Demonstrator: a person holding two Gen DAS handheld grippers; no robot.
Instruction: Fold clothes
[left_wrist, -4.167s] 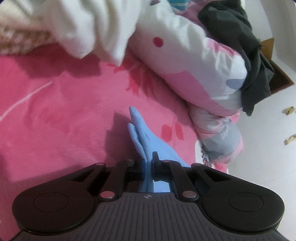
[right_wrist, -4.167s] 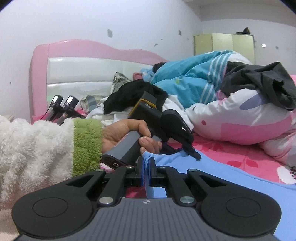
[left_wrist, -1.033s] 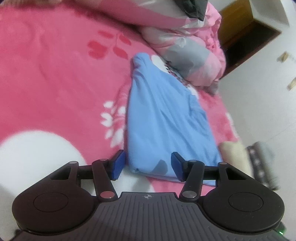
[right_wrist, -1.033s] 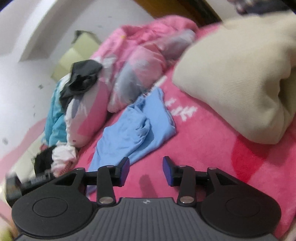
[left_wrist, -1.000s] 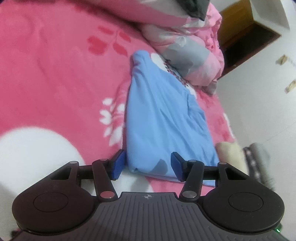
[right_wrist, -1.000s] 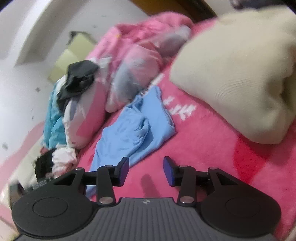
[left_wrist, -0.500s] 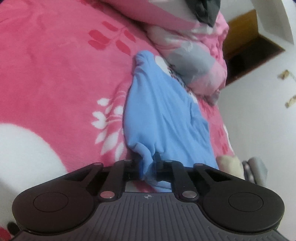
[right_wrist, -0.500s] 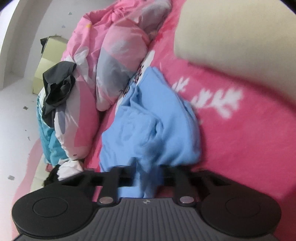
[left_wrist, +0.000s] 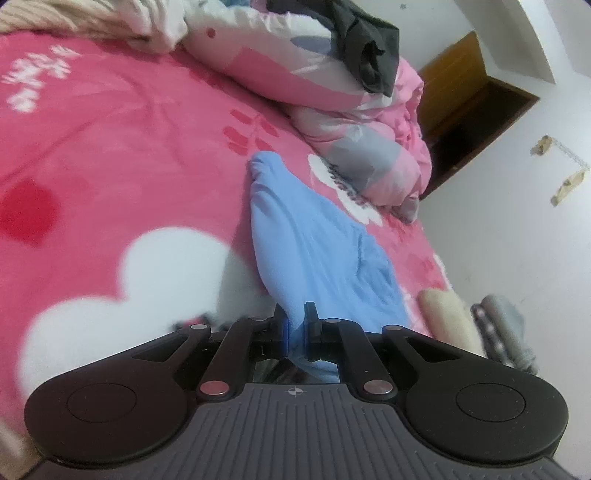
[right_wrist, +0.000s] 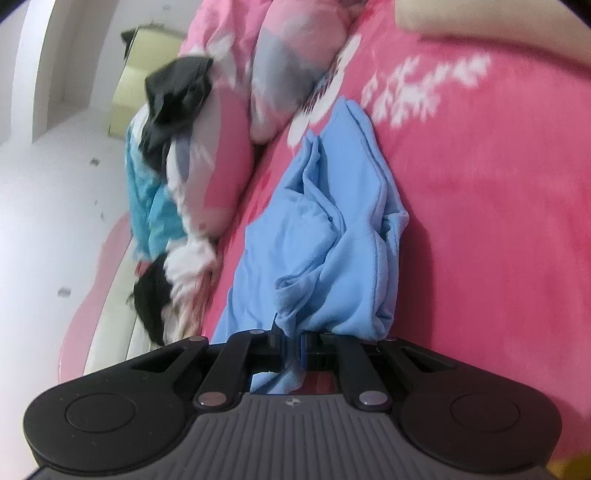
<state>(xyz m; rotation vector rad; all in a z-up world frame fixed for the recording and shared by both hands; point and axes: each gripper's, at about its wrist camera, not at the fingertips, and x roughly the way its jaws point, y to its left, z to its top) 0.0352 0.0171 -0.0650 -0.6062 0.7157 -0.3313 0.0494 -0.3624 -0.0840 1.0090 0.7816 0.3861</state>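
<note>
A light blue garment (left_wrist: 314, 243) lies stretched along the pink bedspread (left_wrist: 110, 129), its far tip near the quilt. My left gripper (left_wrist: 295, 325) is shut on the near edge of the blue cloth, which is pinched between the pads. In the right wrist view the same blue garment (right_wrist: 325, 229) is bunched in folds, and my right gripper (right_wrist: 293, 341) is shut on a fold at its near end. A strip of blue cloth hangs down behind the pads there.
A rolled pink, white and grey quilt (left_wrist: 332, 92) with a dark garment (left_wrist: 369, 48) on top lies along the bed's far side. Beige and grey folded clothes (left_wrist: 476, 325) sit at the right. A cream garment (right_wrist: 498, 22) lies at the top right of the right wrist view.
Both grippers were open a second ago and have closed on the blue garment. Both views have shifted, and the cloth is now pulled longer and tauter from the left gripper.
</note>
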